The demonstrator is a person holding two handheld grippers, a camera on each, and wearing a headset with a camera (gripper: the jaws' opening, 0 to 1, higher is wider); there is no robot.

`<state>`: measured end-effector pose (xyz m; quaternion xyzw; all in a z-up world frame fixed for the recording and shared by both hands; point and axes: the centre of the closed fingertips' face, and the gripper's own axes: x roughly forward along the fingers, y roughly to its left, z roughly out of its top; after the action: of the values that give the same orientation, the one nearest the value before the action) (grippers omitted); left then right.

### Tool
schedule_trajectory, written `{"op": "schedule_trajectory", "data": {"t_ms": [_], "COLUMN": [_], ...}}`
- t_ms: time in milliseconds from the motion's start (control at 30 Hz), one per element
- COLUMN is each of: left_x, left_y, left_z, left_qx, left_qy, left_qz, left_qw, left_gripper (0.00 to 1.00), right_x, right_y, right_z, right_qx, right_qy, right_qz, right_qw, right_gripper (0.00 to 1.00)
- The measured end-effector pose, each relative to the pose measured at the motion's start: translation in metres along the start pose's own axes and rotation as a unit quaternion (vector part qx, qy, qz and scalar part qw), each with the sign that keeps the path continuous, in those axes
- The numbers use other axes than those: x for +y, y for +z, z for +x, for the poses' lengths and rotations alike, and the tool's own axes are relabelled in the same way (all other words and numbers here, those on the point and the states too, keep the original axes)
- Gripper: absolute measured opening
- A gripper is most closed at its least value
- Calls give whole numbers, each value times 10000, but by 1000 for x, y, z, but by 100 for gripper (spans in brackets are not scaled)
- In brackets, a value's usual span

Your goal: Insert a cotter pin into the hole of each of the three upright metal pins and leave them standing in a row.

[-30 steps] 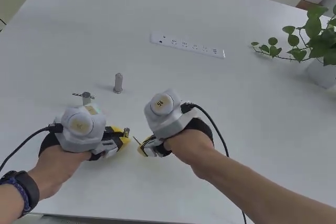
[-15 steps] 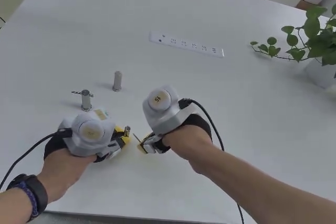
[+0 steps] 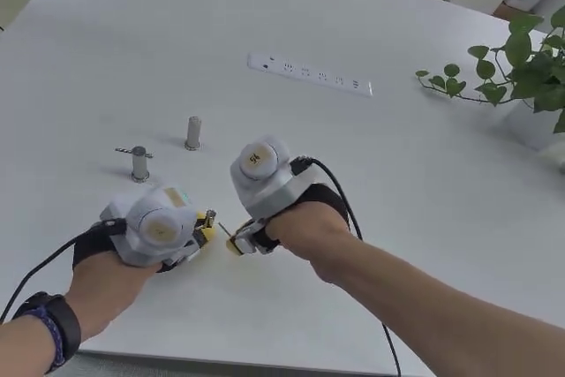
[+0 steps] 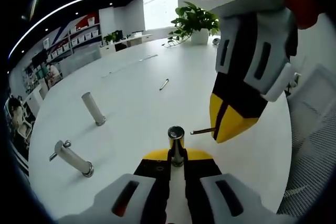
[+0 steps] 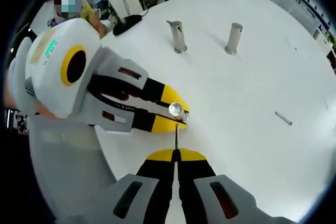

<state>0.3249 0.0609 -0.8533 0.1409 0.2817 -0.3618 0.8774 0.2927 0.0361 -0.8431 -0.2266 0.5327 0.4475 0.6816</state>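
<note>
The thin cotter pin (image 5: 176, 139) sticks straight out of the right gripper (image 5: 176, 153), pinched tight between its jaws. Its tip points sideways at the top of a metal pin (image 4: 176, 139), just beside it. That pin stands up, squeezed in the left gripper (image 4: 176, 160). Past the grippers stand 2 more: a crossed pin (image 3: 139, 163) with a cotter pin through it, and a bare pin (image 3: 192, 132). A loose cotter pin (image 4: 164, 84) lies flat farther off.

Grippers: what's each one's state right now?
Left gripper: closed, holding a metal pin upright.
Right gripper: closed, holding a cotter pin, its tip at that pin.
</note>
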Motion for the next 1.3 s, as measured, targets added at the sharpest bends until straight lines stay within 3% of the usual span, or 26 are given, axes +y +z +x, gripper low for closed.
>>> {"op": "schedule_trajectory", "data": {"t_ms": [1300], "left_x": [0], "left_y": [1], "left_z": [2], "left_qx": [-17], "left_qy": [-18], "left_qz": [-68], "left_qw": [10000], "left_gripper": [7], "right_x": [1], "right_y": [11], "right_z": [1], "right_qx": [137], "right_qy": [-41], "right_qz": [-31], "right_qw": [9999], "right_gripper": [2]}}
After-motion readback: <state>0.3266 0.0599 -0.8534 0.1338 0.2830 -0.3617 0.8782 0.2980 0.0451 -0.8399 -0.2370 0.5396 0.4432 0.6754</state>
